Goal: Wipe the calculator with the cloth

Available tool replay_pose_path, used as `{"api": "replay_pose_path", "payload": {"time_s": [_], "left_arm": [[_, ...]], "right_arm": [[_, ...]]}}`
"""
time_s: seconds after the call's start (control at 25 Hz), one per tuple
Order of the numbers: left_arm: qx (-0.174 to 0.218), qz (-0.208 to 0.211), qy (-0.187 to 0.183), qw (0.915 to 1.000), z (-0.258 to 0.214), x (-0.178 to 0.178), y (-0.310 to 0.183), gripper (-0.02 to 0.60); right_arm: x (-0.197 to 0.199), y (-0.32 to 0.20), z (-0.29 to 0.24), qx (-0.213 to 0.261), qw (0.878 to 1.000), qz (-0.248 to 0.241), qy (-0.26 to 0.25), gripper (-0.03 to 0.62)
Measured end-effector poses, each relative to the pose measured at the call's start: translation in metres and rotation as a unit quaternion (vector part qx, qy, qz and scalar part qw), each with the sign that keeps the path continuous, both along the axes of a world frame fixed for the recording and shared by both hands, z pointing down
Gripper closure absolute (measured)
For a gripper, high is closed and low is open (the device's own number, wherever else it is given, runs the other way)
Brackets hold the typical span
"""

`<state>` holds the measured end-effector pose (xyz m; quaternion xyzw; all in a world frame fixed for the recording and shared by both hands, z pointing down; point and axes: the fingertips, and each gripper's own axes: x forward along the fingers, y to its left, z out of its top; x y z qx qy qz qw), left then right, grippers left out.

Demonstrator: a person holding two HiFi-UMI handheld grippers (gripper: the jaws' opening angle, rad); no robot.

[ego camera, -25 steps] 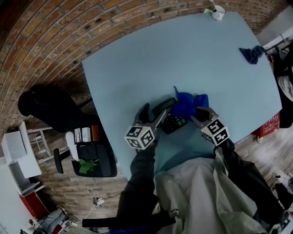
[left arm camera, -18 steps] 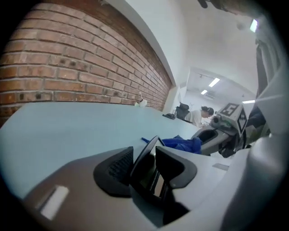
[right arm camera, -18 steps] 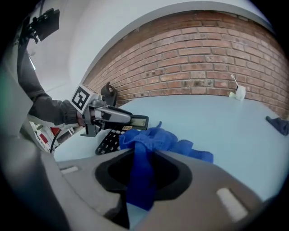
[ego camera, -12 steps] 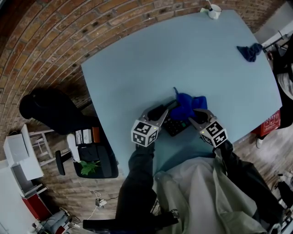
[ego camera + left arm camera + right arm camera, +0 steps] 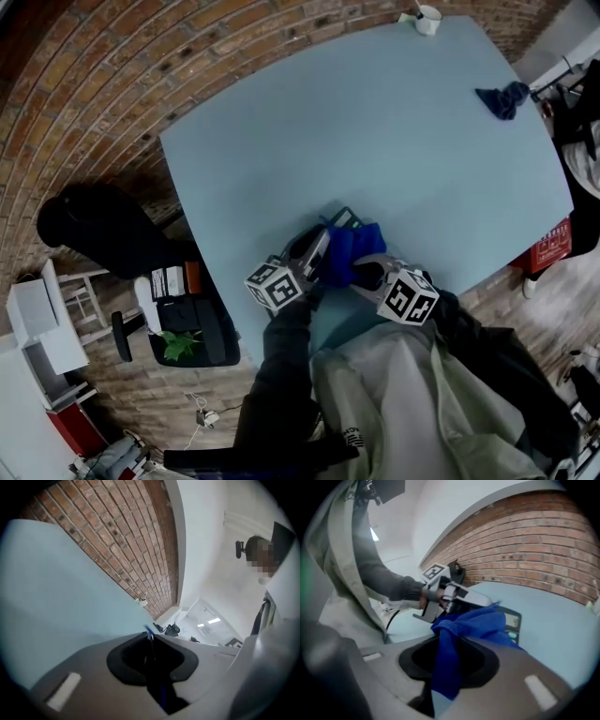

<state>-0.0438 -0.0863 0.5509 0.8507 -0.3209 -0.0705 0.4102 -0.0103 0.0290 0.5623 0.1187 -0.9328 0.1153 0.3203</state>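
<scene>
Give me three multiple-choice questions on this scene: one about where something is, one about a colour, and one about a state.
1. Where on the table is the white cup?
A. at the far edge
B. at its middle
C. at the near edge
2. What colour is the cloth lying over the calculator?
A. red
B. blue
C. white
3. The right gripper is:
A. open and empty
B. shut on the cup
C. shut on the cloth

Answers:
1. A, the cup stands at the table edge farthest from the person.
2. B, the cloth shows blue in the head and right gripper views.
3. C, the cloth is pinched between its jaws.
</scene>
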Motion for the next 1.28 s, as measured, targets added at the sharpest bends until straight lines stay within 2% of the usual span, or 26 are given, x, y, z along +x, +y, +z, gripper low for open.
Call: {"api": "replay_pose_path", "payload": {"time_s": [0.04, 0.08, 0.16, 0.24, 0.28, 0.32, 0.4, 0.48, 0.56, 0.64, 0.72, 0.8, 0.92, 1.0, 1.08, 1.16, 1.2, 1.28], "left_arm": [[0.005, 0.004, 0.011, 0.9999, -0.002, -0.002, 0.001, 0.541], [0.01, 0.007, 0.019, 0.9998, -0.006, -0.005, 0.002, 0.54], [0.02, 0.01, 0.031, 0.9993, -0.018, -0.011, 0.004, 0.54], [0.032, 0.004, 0.045, 0.9984, -0.032, -0.019, 0.005, 0.54], [0.036, -0.005, 0.053, 0.9979, -0.038, -0.024, 0.005, 0.538], [0.037, -0.018, 0.063, 0.9972, -0.042, -0.029, 0.004, 0.538], [0.029, -0.054, 0.087, 0.9944, -0.05, -0.04, 0.001, 0.54], [0.022, -0.09, 0.12, 0.9884, -0.058, -0.048, -0.001, 0.54], [0.019, -0.114, 0.161, 0.9802, -0.068, -0.053, 0.001, 0.54], [0.018, -0.121, 0.211, 0.9697, -0.083, -0.055, 0.005, 0.54], [0.027, -0.122, 0.257, 0.9583, -0.099, -0.062, 0.01, 0.54], [0.04, -0.128, 0.28, 0.9506, -0.111, -0.073, 0.012, 0.54], [0.053, -0.12, 0.304, 0.9435, -0.125, -0.081, 0.019, 0.541], [0.058, -0.103, 0.308, 0.9441, -0.133, -0.075, 0.026, 0.543], [0.061, -0.095, 0.313, 0.9429, -0.138, -0.067, 0.032, 0.545], [0.068, -0.107, 0.339, 0.932, -0.143, -0.067, 0.034, 0.545], [0.073, -0.116, 0.351, 0.9265, -0.145, -0.07, 0.034, 0.545], [0.08, -0.127, 0.358, 0.9216, -0.147, -0.075, 0.035, 0.546]], "right_arm": [[-0.001, 0.008, 0.002, -0.001, 1.0, -0.018, 0.004, 0.482], [0.004, 0.008, 0.004, 0.004, 1.0, -0.016, 0.008, 0.482], [0.031, -0.013, 0.007, 0.016, 0.999, 0.049, 0.005, 0.482], [0.065, -0.044, 0.004, 0.021, 0.99, 0.143, -0.003, 0.482], [0.076, -0.055, 0.0, 0.029, 0.985, 0.171, -0.003, 0.482], [0.079, -0.06, -0.007, 0.044, 0.983, 0.178, -0.005, 0.482], [0.061, -0.049, -0.029, 0.084, 0.988, 0.131, -0.017, 0.484], [0.027, -0.015, -0.05, 0.118, 0.992, 0.038, -0.024, 0.484], [-0.001, 0.021, -0.063, 0.139, 0.989, -0.043, -0.022, 0.485], [-0.012, 0.037, -0.069, 0.163, 0.983, -0.082, -0.018, 0.485], [-0.006, 0.033, -0.078, 0.188, 0.978, -0.083, -0.019, 0.488], [0.012, 0.018, -0.09, 0.21, 0.975, -0.059, -0.03, 0.488], [0.037, -0.016, -0.113, 0.25, 0.967, 0.008, -0.055, 0.488], [0.049, -0.045, -0.129, 0.276, 0.955, 0.072, -0.085, 0.491], [0.059, -0.068, -0.145, 0.253, 0.947, 0.146, -0.136, 0.494], [0.06, -0.071, -0.159, 0.195, 0.944, 0.186, -0.193, 0.496], [0.056, -0.064, -0.164, 0.174, 0.945, 0.177, -0.214, 0.497], [0.04, -0.036, -0.165, 0.152, 0.955, 0.117, -0.224, 0.499]]}}
